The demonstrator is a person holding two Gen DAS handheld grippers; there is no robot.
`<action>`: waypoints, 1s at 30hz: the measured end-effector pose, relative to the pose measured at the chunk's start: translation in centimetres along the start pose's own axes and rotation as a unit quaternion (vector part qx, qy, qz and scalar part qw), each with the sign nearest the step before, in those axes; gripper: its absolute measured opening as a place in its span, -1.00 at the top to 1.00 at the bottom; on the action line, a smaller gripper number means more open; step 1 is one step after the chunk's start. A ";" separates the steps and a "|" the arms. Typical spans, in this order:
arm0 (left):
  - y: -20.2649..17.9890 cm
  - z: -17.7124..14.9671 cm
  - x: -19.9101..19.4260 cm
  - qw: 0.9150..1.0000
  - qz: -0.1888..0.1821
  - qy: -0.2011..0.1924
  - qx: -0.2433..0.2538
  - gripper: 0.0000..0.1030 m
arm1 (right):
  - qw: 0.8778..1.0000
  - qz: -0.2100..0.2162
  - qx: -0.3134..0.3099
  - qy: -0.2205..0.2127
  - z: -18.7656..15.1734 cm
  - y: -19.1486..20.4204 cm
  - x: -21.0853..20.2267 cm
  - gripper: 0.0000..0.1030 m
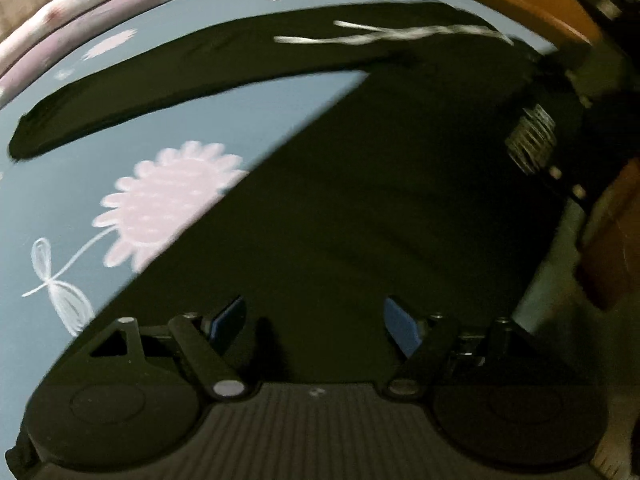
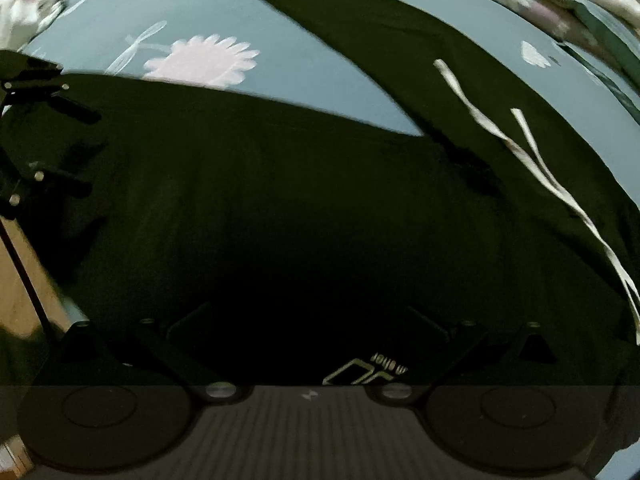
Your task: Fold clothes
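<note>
A teal flowered bedsheet (image 1: 120, 128) carries the dark hoodie (image 1: 340, 220) across mid-frame; my left claw (image 1: 316, 320) gapes wide, holding nothing, while my right claw's (image 2: 308, 332) opening I cannot tell.

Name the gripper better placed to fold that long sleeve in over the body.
Probably left. The left gripper stands open over the dark garment, its sleeve stretching away in clear view. The right gripper's fingers are lost in shadow.

Dark green garment (image 1: 360, 208), spread flat, white drawstrings (image 2: 532, 160), sleeve outstretched
</note>
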State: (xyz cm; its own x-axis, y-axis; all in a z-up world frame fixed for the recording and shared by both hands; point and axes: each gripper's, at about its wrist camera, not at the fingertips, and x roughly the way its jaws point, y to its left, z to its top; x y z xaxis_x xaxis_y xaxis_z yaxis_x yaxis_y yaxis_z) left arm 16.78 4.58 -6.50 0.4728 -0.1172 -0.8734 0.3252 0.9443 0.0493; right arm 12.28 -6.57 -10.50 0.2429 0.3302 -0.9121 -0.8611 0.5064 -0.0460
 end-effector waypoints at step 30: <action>2.2 0.3 1.3 0.986 0.059 -0.022 -0.155 -0.49 | 0.996 -0.012 -0.072 0.044 4.9 -0.8 -1.9 -1.00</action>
State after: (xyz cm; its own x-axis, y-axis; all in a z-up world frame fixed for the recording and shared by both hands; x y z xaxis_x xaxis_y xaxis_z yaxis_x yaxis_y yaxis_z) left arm 18.36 6.43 -7.42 0.5292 -0.0071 -0.8485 0.0027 1.0000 -0.0067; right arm 14.66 -3.67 -6.71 0.2297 0.2456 -0.9417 -0.9119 0.3924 -0.1201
